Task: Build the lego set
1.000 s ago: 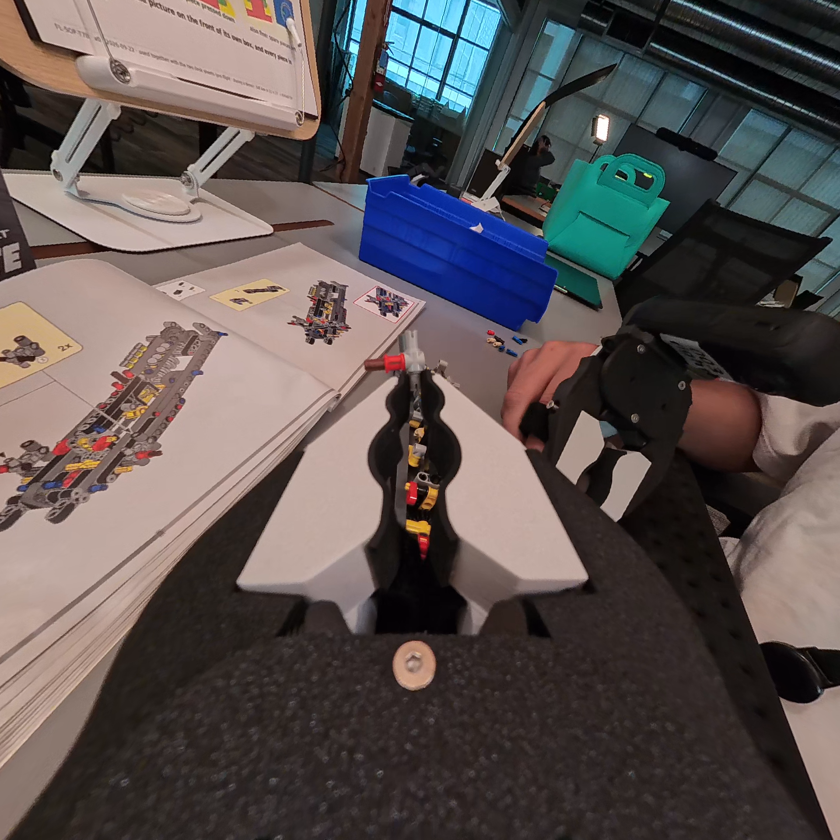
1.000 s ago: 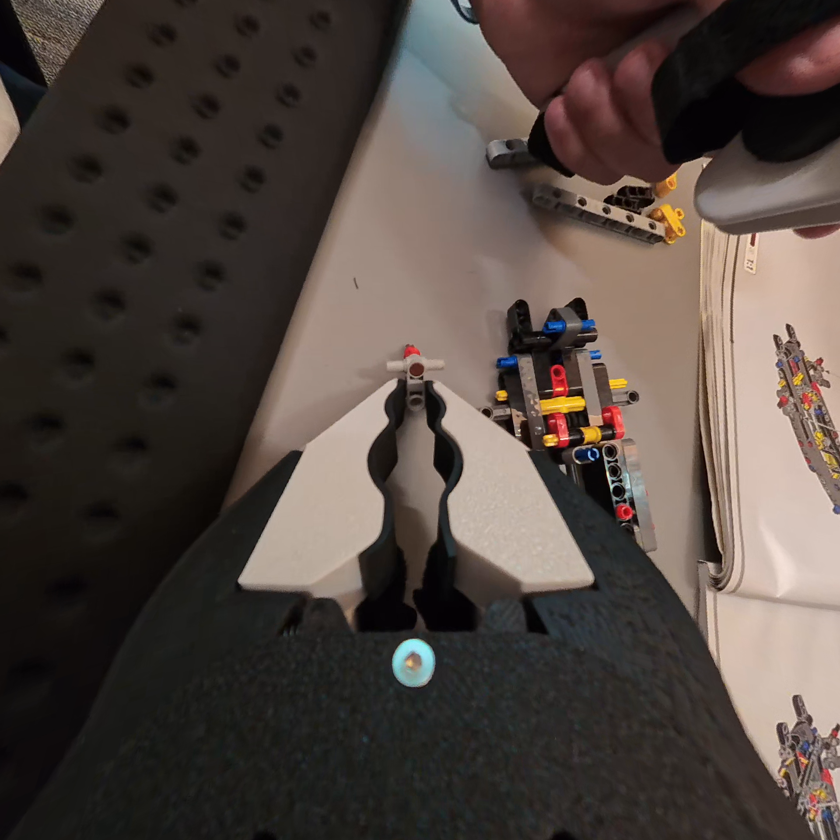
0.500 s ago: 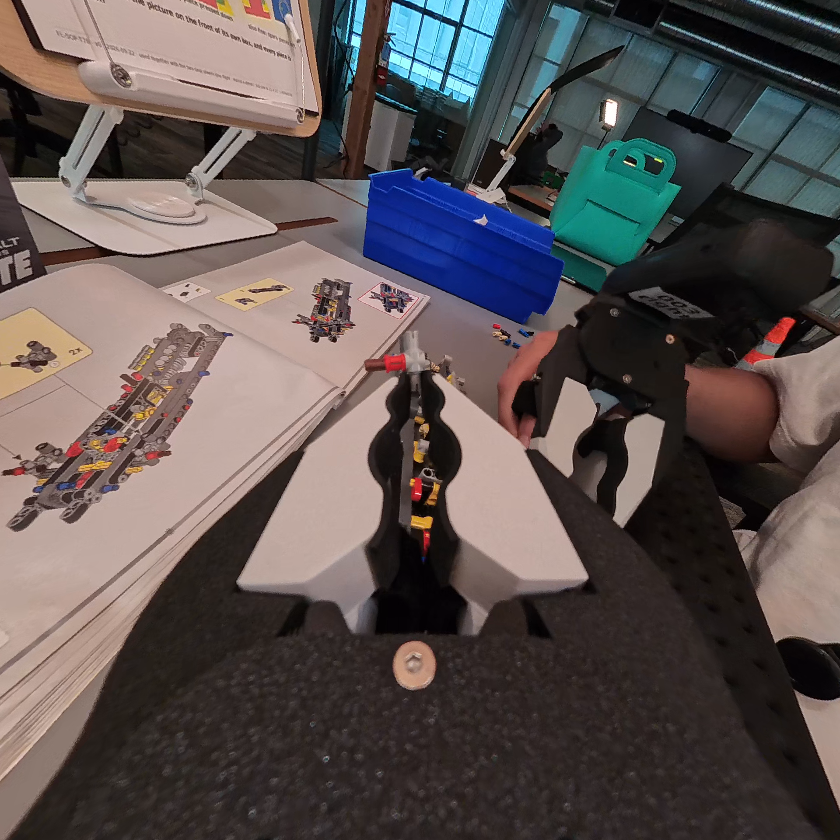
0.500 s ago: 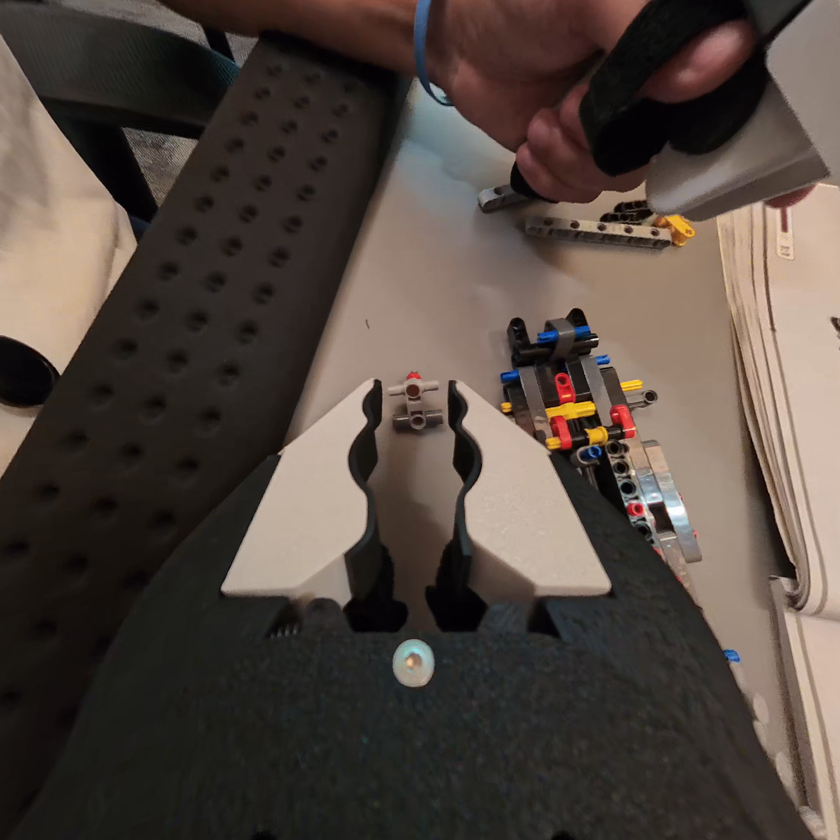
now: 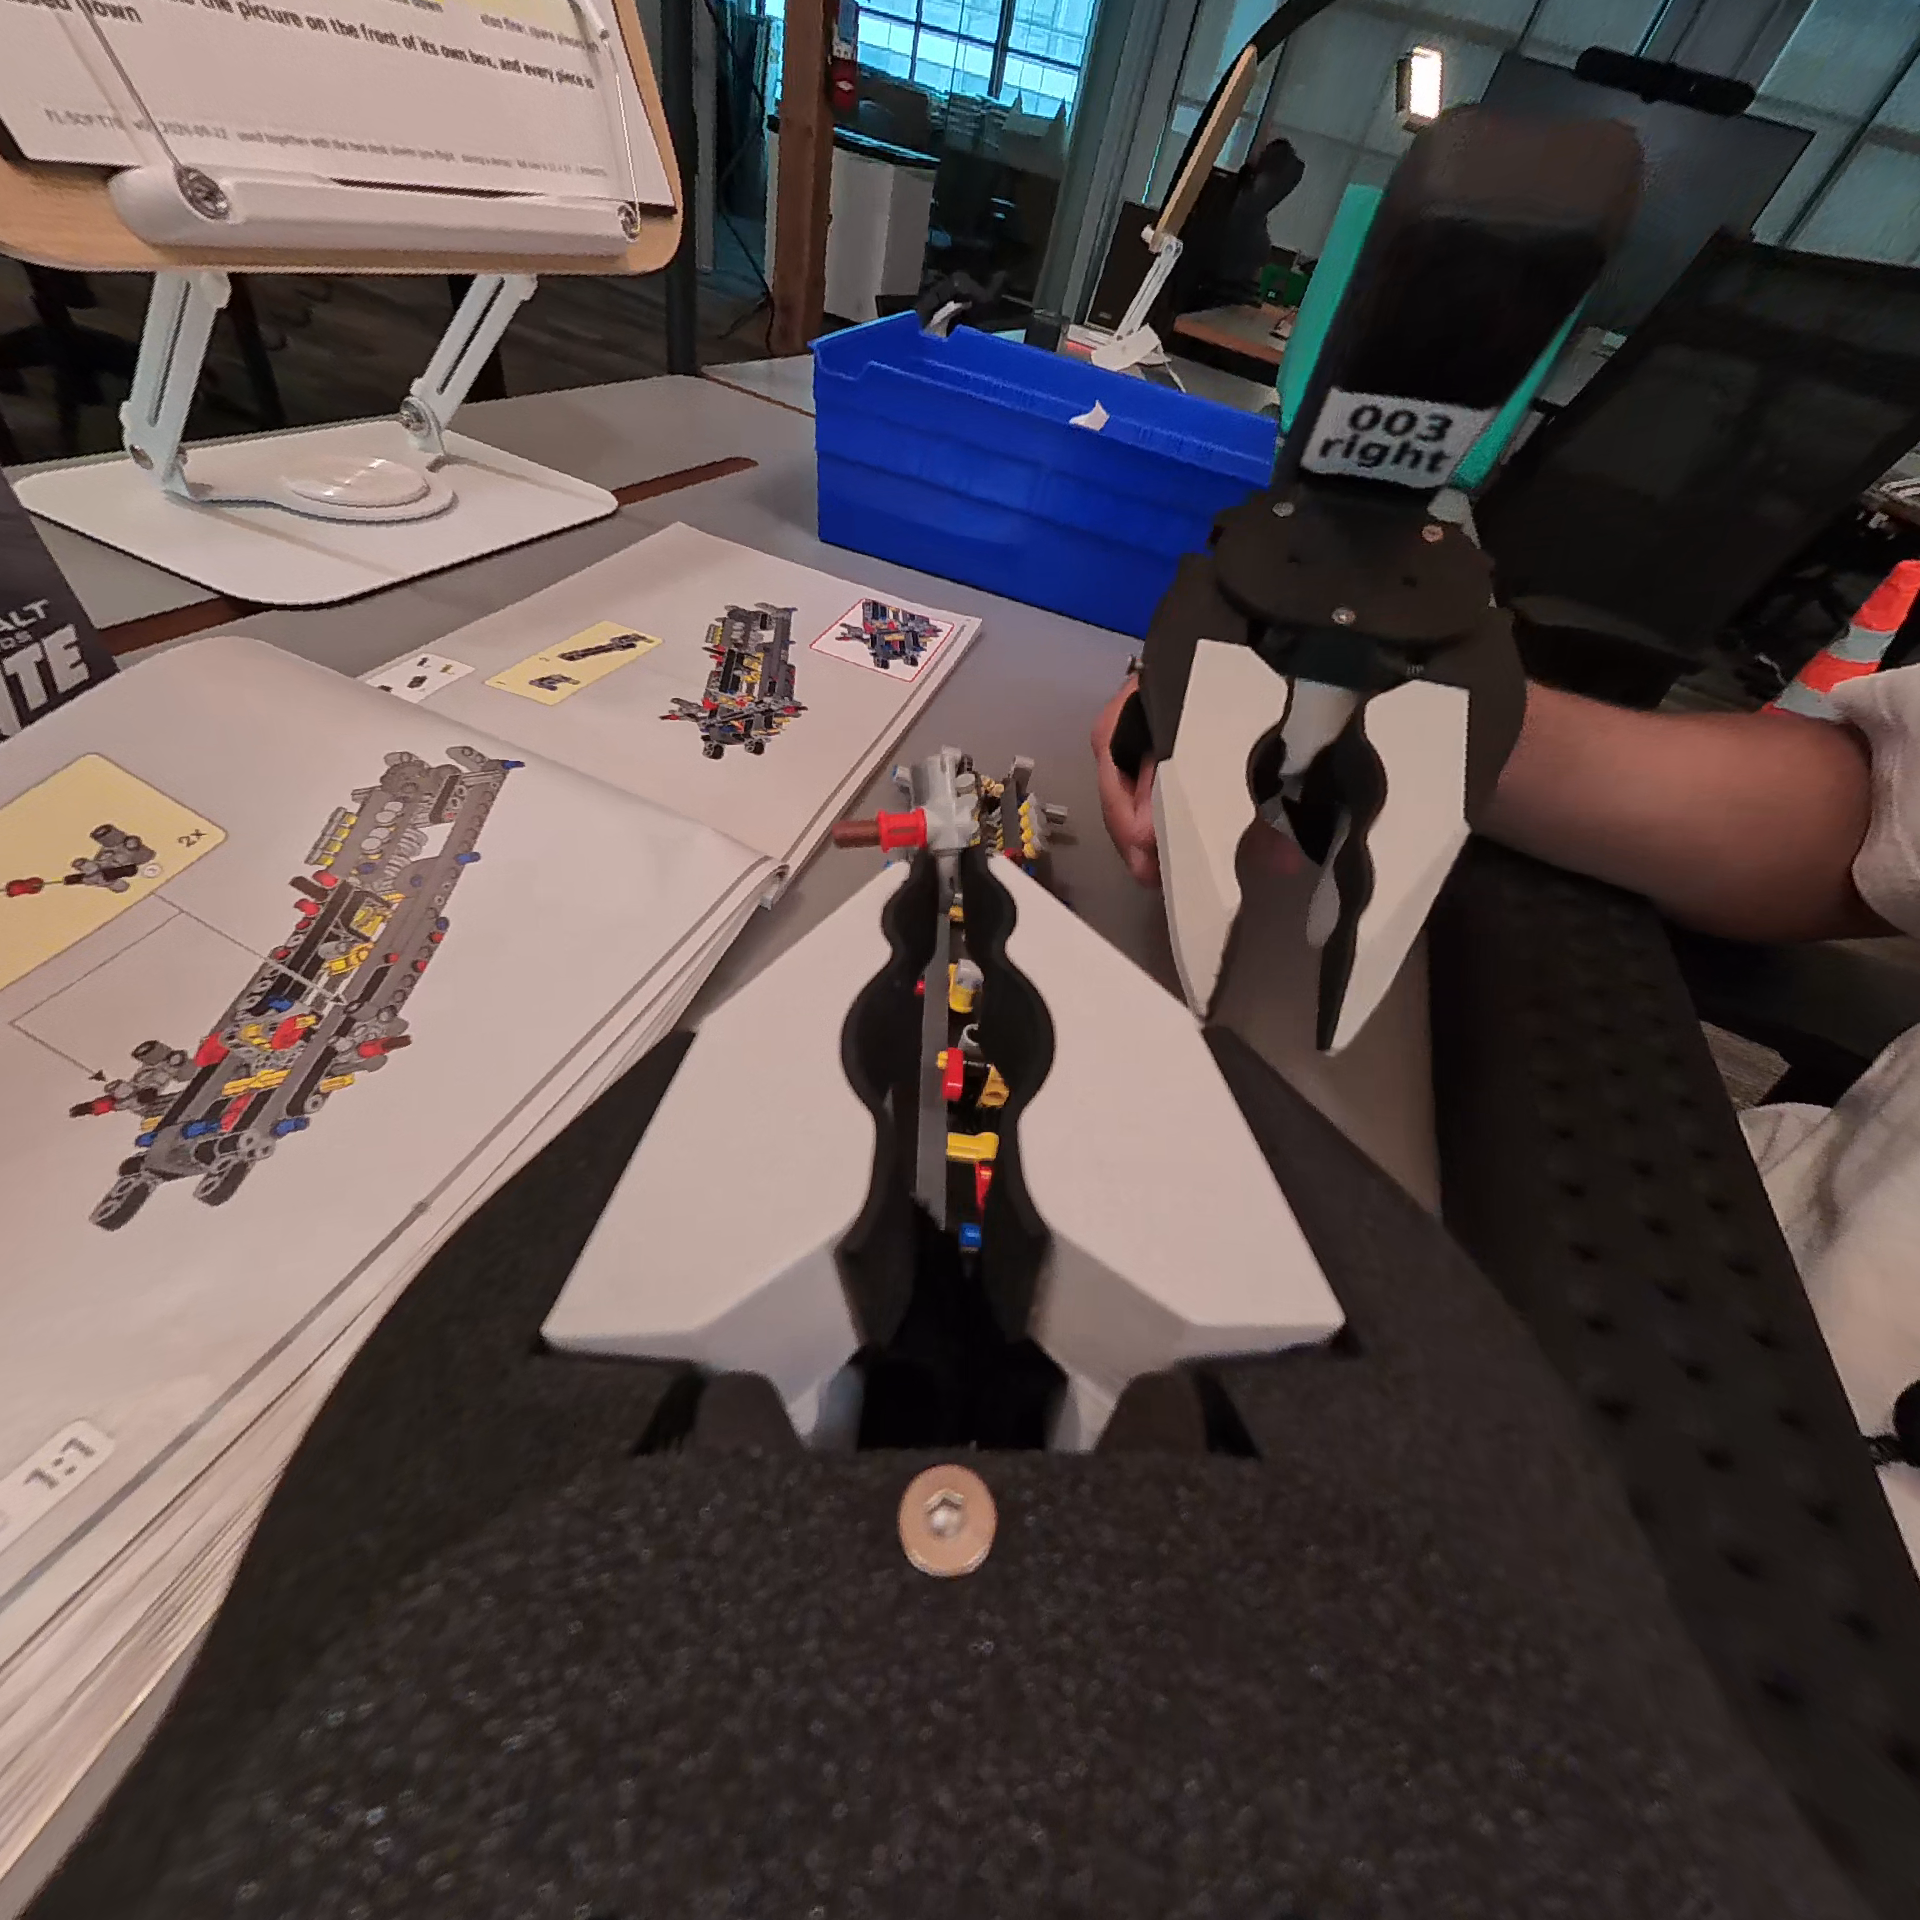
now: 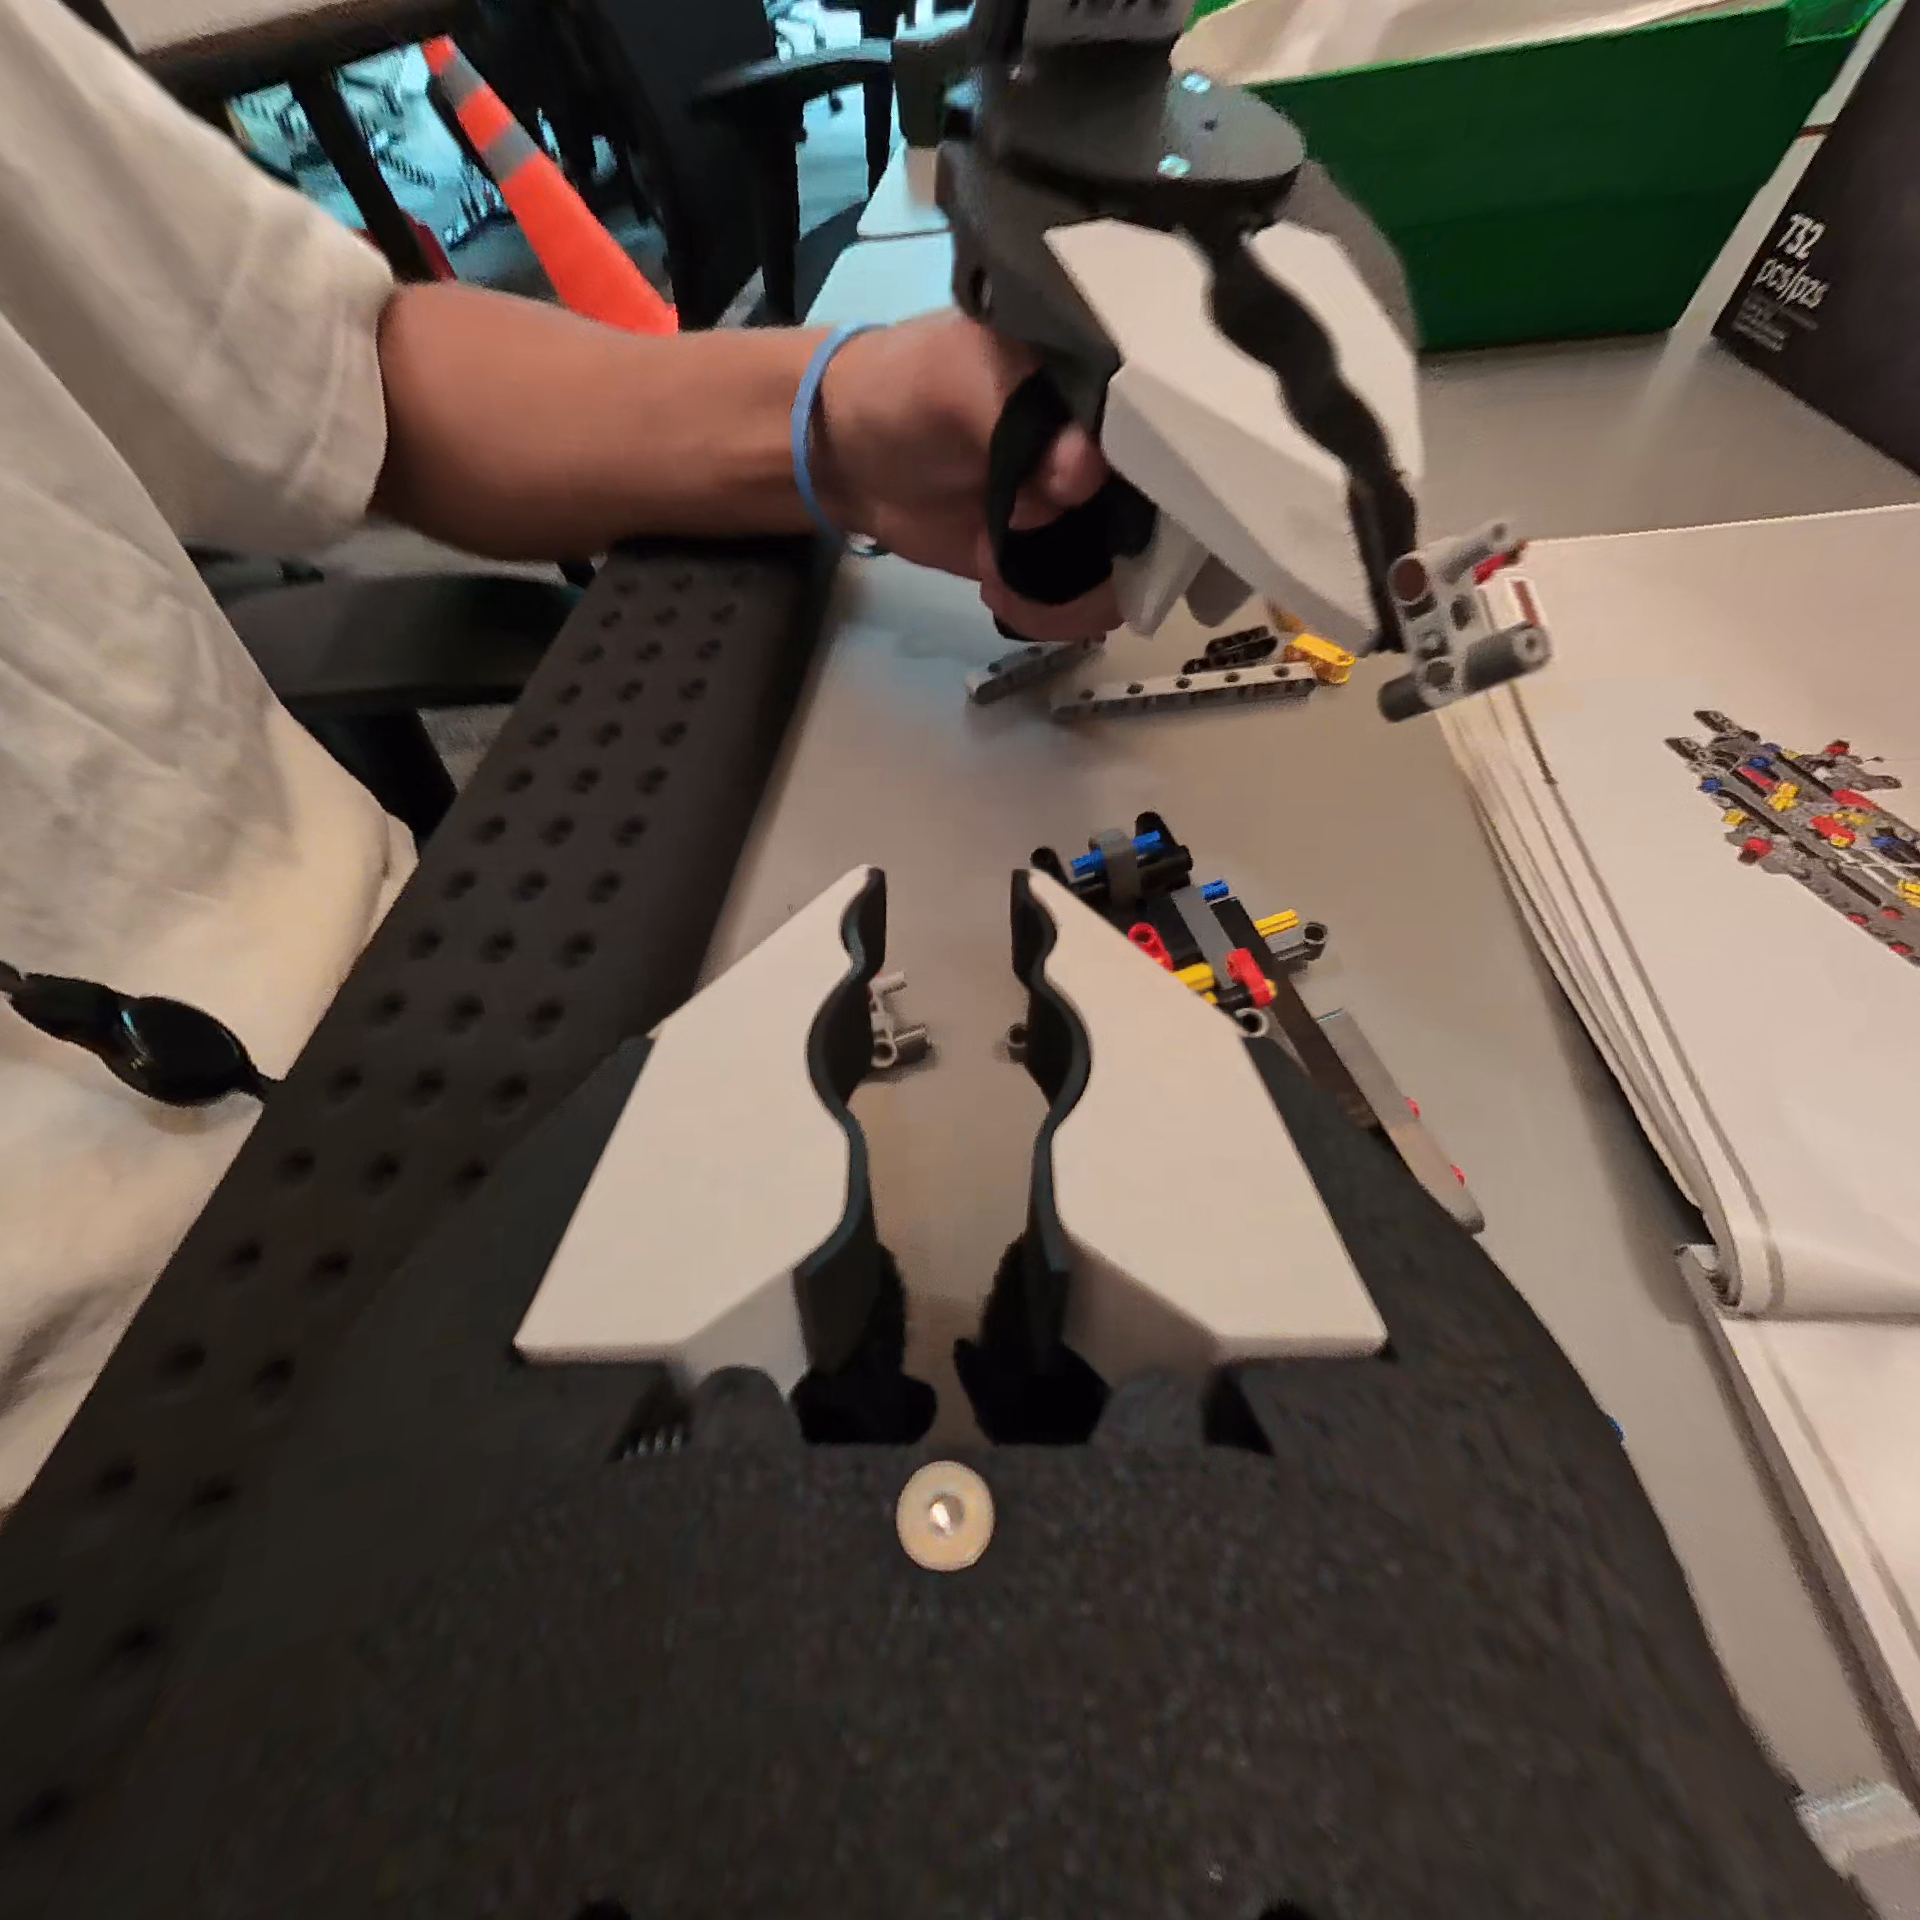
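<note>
While the build stands part-finished, the right gripper [image 6: 945, 894] hangs released above the bench [image 6: 935, 769], its jaws spread and empty. Between and just beyond its fingers a small grey connector piece [image 6: 896, 1023] lies loose on the bare surface. Just to the right of those fingers rests the partly built chassis [image 6: 1195, 935], a run of black and grey beams studded with red, yellow and blue pins, lying flat near the bench's front edge beside the open instruction booklet [image 6: 1704, 883]. Farther on, loose grey beams [image 6: 1174, 686] wait unused close to the person's left hand [image 6: 935, 468]. That hand carries the left gripper [image 5: 951, 862], clenched on a small grey sub-assembly [image 5: 940, 816] with a red bush on a brown axle, lifted clear of the bench over the booklet's edge. Toward the far edge sit a blue bin [image 5: 1029, 468] and a white document stand [image 5: 312, 436]. Judged against the long model printed on the page, most work remains: the held sub-assembly has yet to be joined to the chassis, and the stray parts are still unattached.
</note>
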Action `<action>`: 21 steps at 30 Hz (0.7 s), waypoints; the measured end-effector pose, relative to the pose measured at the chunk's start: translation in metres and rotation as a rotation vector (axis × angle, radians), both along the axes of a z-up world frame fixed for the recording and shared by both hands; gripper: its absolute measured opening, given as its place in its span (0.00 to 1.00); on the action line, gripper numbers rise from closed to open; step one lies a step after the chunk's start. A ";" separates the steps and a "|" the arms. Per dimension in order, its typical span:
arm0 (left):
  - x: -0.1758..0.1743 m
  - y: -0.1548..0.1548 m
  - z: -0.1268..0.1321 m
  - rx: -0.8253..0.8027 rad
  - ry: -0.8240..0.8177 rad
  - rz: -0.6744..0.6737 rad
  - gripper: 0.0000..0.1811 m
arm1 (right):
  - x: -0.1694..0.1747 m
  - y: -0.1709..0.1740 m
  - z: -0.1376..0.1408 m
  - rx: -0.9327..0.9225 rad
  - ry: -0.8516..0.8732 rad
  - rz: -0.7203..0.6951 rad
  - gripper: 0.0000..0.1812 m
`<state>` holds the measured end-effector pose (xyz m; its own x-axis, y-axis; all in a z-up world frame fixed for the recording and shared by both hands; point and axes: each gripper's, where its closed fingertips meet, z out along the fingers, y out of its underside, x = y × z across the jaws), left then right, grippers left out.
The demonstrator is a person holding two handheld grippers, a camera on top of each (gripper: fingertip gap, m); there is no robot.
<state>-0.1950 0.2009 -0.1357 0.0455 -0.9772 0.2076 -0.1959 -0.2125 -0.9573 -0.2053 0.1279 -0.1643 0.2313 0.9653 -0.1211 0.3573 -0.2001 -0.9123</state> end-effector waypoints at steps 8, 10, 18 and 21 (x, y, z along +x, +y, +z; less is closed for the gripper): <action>0.001 -0.008 -0.005 0.014 0.038 -0.035 0.02 | -0.003 -0.017 -0.019 -0.202 -0.086 0.069 0.09; 0.000 -0.009 -0.005 0.027 0.039 -0.038 0.02 | -0.007 -0.020 -0.024 -0.206 -0.114 0.078 0.09; -0.001 -0.011 -0.003 0.034 0.035 -0.042 0.02 | -0.008 -0.008 -0.018 -0.127 -0.089 0.014 0.09; 0.000 -0.013 -0.004 0.038 0.039 -0.050 0.02 | -0.005 -0.001 -0.011 -0.124 -0.047 -0.017 0.09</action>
<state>-0.1948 0.1881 -0.1395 0.0038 -0.9856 0.1693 -0.2429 -0.1651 -0.9559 -0.2104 0.1265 -0.1750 0.2556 0.9394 -0.2283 0.3950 -0.3170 -0.8623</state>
